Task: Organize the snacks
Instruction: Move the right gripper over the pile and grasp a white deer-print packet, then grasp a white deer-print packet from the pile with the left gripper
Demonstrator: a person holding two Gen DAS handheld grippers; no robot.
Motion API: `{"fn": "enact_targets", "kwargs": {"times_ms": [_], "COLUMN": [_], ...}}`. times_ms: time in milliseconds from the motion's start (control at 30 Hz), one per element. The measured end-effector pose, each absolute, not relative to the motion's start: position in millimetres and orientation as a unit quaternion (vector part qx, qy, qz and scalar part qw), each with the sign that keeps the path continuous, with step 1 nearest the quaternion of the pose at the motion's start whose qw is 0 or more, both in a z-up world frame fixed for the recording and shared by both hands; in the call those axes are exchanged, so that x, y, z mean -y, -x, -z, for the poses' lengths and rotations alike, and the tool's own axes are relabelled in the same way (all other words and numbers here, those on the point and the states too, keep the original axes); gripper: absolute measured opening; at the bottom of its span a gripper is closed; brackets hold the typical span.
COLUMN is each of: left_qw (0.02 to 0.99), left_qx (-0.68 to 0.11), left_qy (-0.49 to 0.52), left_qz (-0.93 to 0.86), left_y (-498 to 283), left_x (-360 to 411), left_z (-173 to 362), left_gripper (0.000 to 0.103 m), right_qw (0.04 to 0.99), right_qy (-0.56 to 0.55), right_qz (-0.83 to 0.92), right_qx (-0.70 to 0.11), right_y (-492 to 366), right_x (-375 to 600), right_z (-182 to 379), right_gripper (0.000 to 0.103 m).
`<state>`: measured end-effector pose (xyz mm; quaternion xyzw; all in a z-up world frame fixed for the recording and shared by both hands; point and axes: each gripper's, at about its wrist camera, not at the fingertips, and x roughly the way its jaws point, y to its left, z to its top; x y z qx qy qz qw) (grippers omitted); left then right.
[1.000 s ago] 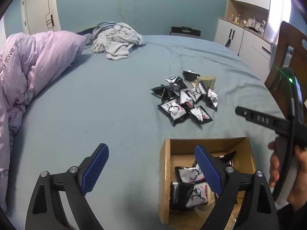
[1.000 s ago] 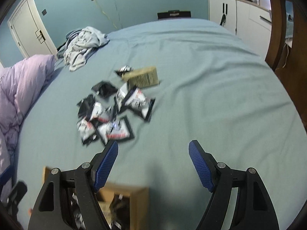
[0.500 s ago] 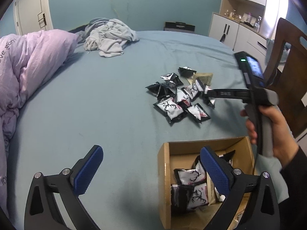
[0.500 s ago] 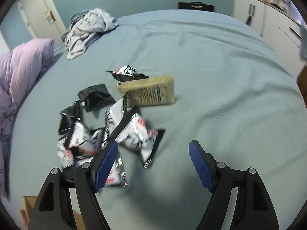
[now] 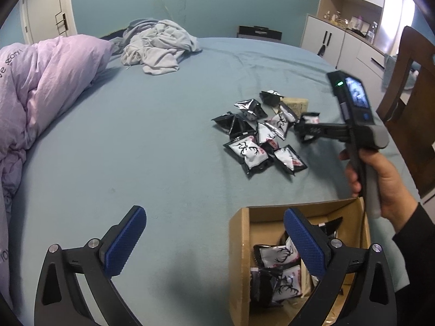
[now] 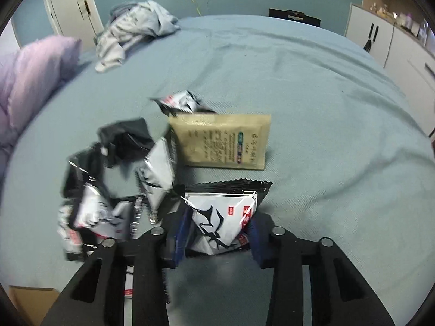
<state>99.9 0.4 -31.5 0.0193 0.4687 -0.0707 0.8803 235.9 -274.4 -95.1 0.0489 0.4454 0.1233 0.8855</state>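
Note:
Several black-and-white snack packets (image 5: 250,152) lie in a loose pile on the blue bed sheet, with a tan packet (image 6: 220,141) at the far side. My right gripper (image 6: 218,225) is at the pile's right edge, its jaws closing with one black-and-white packet (image 6: 223,206) pinched between the blue pads. In the left wrist view the right gripper (image 5: 307,130) reaches into the pile, held by a hand (image 5: 380,174). My left gripper (image 5: 212,231) stands wide open and empty beside the cardboard box (image 5: 239,244), which holds several packets (image 5: 274,258).
A lilac duvet (image 5: 40,81) is bunched along the bed's left side. Grey clothes (image 5: 157,46) lie at the far end. A wooden chair (image 5: 407,81) and white cabinets (image 5: 339,40) stand right of the bed.
My right gripper has moved forward and down to the pile, and its jaws have closed around one packet. The left gripper has stayed by the box with its jaws spread slightly wider.

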Motion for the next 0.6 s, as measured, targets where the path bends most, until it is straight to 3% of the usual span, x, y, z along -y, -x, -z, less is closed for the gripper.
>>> {"fn": "enact_targets", "kwargs": {"times_ms": [300,433,600], "left_qw": [0.882,0.870,0.846], "left_qx": [-0.460,-0.481,-0.525], "left_qy": [-0.030,-0.043,0.010], "left_qz": [0.095,0.096,0.092], "left_y": [-96.4,-118.4,-153.3], "left_x": [14.4,31.0,40.8], "left_z": [14.2,5.9,21.7], "left_gripper": [0.103,0.103,0.103], "right_qw": [0.891,0.888,0.891], "right_qy": [-0.110,-0.139,-0.168], "right_qz": [-0.107,-0.092,-0.079], "right_qx": [-0.427,-0.428,-0.414], "right_y": [-183.2,-155.5,-111.0], "right_x": [293.5,311.4,332.6], "right_z": [47.7,30.4,14.2], "right_gripper": [0.032,0.032,0.032]}}
